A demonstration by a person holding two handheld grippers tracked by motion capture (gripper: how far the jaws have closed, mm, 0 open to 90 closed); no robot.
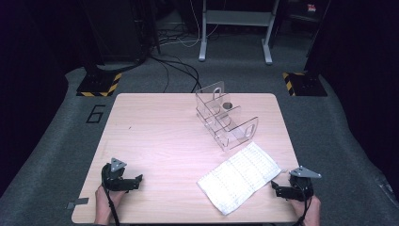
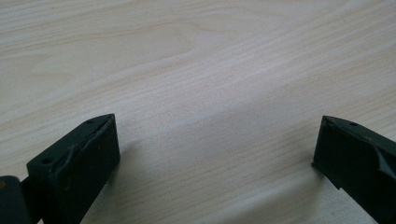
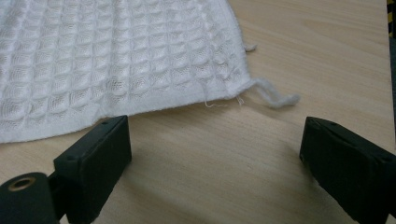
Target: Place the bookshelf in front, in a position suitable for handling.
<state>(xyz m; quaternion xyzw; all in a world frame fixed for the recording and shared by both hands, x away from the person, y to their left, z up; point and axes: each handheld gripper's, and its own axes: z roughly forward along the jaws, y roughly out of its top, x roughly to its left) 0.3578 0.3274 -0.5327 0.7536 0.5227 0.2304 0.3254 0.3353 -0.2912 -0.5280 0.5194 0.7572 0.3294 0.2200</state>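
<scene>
A white waffle-weave cloth (image 1: 240, 175) lies flat on the wooden table (image 1: 155, 136) at the front right. A clear acrylic rack (image 1: 226, 118) with several slots stands at the back, right of the middle. My left gripper (image 1: 137, 182) rests near the front left edge, open, with bare wood between its jaws (image 2: 215, 140). My right gripper (image 1: 276, 188) sits by the front right edge, just right of the cloth, and is open too. In the right gripper view the cloth (image 3: 116, 60) lies just beyond the gripper (image 3: 215, 140), with a loose thread (image 3: 275, 95) at its corner.
Bare wood spans the left half and middle of the table. A strip of tape (image 1: 76, 204) sticks out at the front left corner. Beyond the table are grey carpet, cables (image 1: 174, 66), stand bases with yellow-black stripes (image 1: 99, 84) and a white desk frame (image 1: 235, 28).
</scene>
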